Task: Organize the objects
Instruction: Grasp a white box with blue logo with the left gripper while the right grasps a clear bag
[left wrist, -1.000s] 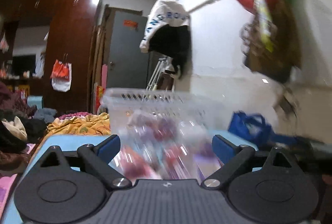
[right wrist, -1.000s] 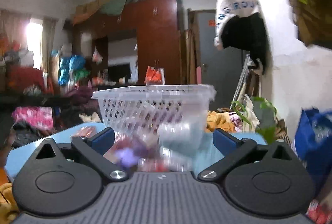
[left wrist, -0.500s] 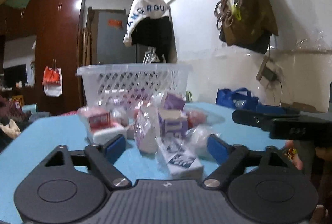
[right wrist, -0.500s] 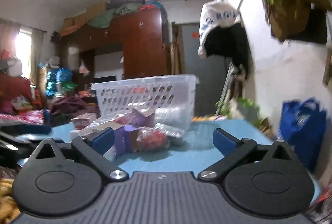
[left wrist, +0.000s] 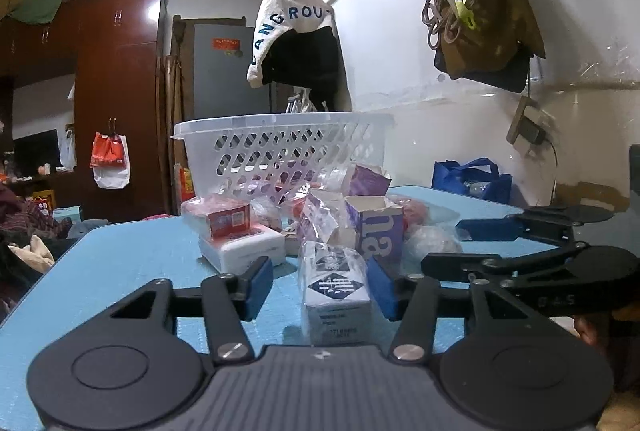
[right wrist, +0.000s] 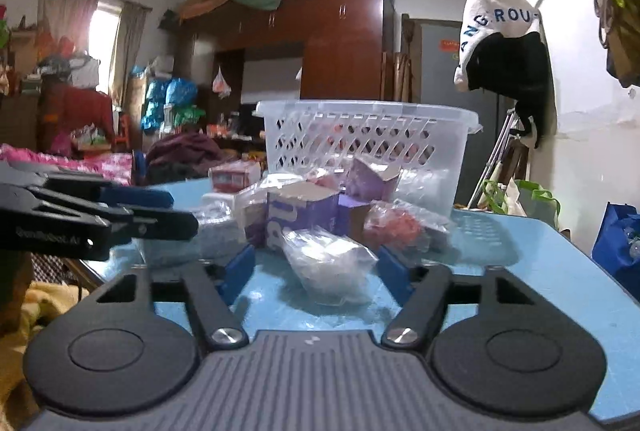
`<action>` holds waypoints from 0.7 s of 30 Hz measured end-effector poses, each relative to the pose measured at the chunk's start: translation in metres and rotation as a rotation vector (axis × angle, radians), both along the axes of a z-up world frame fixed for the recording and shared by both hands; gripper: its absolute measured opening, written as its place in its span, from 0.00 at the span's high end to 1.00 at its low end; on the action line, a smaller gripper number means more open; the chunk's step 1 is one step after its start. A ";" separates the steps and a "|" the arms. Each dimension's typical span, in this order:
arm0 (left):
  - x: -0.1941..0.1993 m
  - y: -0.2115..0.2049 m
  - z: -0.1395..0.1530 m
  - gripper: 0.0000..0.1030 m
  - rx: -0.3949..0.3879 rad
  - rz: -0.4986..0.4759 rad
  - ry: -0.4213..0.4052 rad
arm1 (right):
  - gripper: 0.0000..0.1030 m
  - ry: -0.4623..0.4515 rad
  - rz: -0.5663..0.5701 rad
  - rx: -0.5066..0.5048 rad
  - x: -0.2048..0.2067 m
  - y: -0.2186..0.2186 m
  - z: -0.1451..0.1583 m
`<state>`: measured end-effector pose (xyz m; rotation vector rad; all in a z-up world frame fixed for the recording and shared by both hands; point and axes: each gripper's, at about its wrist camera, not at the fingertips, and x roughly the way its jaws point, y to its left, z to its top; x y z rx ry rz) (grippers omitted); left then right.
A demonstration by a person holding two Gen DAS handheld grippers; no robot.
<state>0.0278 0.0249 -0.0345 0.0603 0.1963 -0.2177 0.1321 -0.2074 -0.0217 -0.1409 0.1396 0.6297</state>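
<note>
A pile of small wrapped packets and boxes lies on a blue table [left wrist: 120,263] in front of a white perforated basket [left wrist: 288,147], which also shows in the right wrist view [right wrist: 368,143]. My left gripper [left wrist: 320,287] is open, its jaws on either side of a white wrapped box [left wrist: 336,295]; the right pad is close to it. My right gripper [right wrist: 316,271] is open around a clear plastic-wrapped packet [right wrist: 328,267]. A purple carton [left wrist: 374,227] stands behind, also seen in the right wrist view [right wrist: 300,215].
A red-and-white box [left wrist: 224,217] sits on a white box [left wrist: 244,251] at the pile's left. The right gripper [left wrist: 532,263] crosses the left wrist view at right. A blue bag [left wrist: 472,179] stands beyond the table. Clothes hang on the wall.
Both grippers have come down and forward to table level. Their jaws have narrowed from wide open, and each now straddles a packet at the front of the pile.
</note>
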 end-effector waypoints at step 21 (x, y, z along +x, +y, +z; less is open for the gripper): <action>-0.010 0.011 0.011 0.61 -0.031 -0.011 -0.065 | 0.48 0.037 0.007 0.066 0.008 -0.017 0.006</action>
